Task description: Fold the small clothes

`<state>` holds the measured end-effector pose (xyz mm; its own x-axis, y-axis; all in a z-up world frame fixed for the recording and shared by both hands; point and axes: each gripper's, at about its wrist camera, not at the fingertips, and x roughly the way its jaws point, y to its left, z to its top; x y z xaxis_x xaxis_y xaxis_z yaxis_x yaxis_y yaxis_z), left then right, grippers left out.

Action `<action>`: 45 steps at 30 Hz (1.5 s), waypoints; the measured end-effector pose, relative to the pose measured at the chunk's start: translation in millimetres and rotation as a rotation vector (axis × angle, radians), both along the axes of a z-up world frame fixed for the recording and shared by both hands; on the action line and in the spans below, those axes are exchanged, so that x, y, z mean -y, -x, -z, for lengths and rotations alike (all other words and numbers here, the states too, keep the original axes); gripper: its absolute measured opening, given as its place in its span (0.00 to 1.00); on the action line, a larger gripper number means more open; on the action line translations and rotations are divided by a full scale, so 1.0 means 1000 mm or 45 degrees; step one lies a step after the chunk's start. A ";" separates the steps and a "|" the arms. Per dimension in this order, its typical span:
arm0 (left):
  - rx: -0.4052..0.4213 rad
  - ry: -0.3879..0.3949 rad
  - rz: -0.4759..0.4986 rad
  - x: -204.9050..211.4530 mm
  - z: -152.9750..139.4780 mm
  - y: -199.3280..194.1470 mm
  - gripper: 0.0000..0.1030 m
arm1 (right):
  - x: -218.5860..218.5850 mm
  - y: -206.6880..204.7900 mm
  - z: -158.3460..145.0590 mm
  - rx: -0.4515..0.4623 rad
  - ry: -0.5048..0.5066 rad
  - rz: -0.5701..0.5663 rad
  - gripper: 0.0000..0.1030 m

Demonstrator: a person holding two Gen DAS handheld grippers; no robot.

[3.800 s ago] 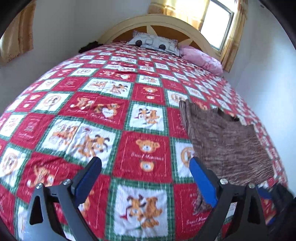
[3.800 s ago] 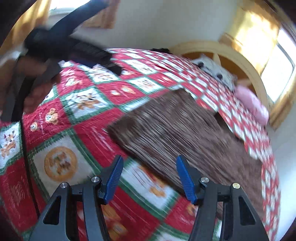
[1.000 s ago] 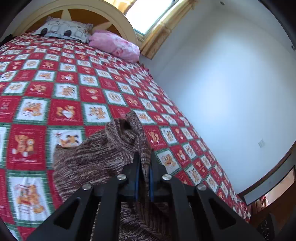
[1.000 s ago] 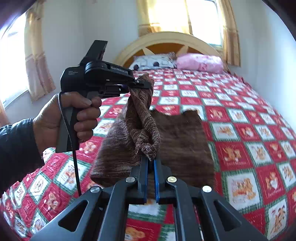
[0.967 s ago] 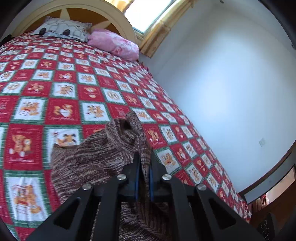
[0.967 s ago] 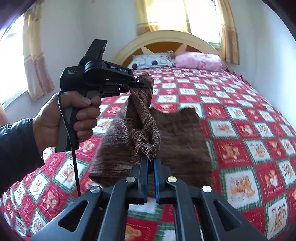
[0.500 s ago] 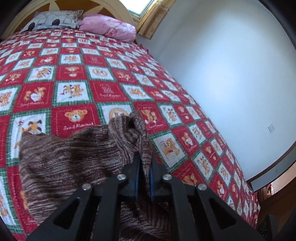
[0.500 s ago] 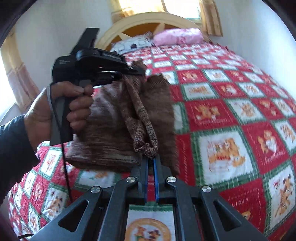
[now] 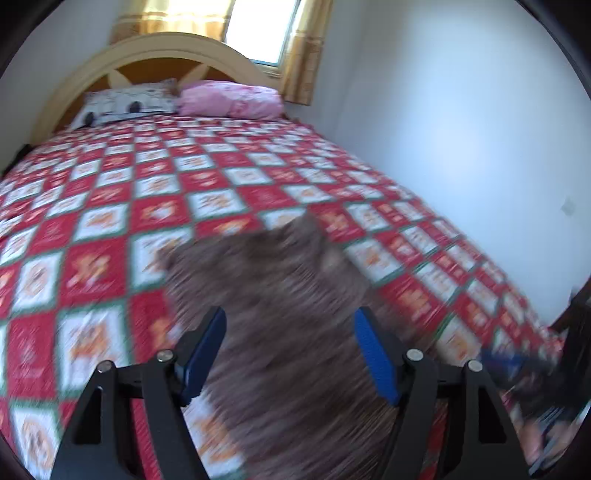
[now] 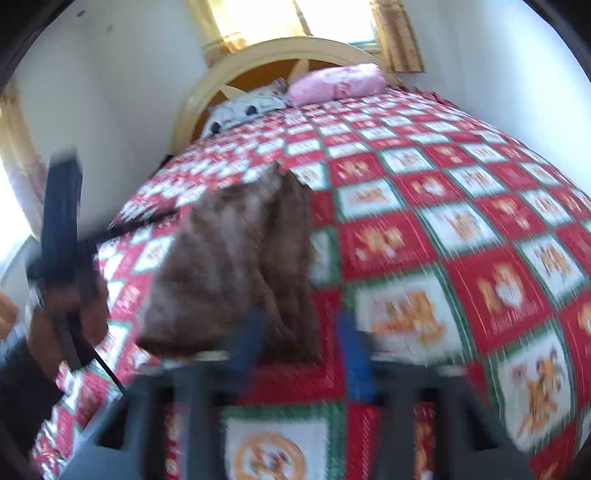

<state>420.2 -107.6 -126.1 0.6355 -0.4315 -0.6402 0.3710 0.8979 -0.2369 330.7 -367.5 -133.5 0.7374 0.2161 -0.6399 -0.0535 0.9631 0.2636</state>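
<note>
A brown knitted garment (image 9: pixel 280 317) lies folded over on the red teddy-bear bedspread (image 9: pixel 110 206). My left gripper (image 9: pixel 291 350) is open and empty, its blue pads wide apart just above the near part of the garment. In the right wrist view the garment (image 10: pixel 236 258) lies ahead and to the left. My right gripper (image 10: pixel 303 347) is open and empty at the garment's near edge. Both views are blurred by motion. The hand holding the left gripper (image 10: pixel 62 258) shows at the left of the right wrist view.
A grey patterned pillow (image 9: pixel 122 103) and a pink pillow (image 9: pixel 229 99) lie at the curved wooden headboard (image 9: pixel 147 48). A white wall (image 9: pixel 461 129) runs along the right side of the bed. A window with yellow curtains (image 9: pixel 266 33) is behind the headboard.
Both grippers have let go of the garment and opened. The garment has dropped from being held up onto the bedspread. Both grippers are pulling back fast.
</note>
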 end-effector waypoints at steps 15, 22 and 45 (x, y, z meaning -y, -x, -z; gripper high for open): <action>-0.166 -0.053 -0.040 -0.012 0.059 0.024 0.96 | -0.015 -0.145 0.047 -0.287 0.030 0.090 0.07; -0.165 -0.057 -0.023 -0.013 0.061 0.026 0.99 | -0.038 -0.144 0.015 -0.153 0.254 0.064 0.12; -0.173 -0.114 -0.031 -0.005 0.063 0.027 1.00 | -0.043 -0.145 0.016 -0.216 0.245 -0.038 0.22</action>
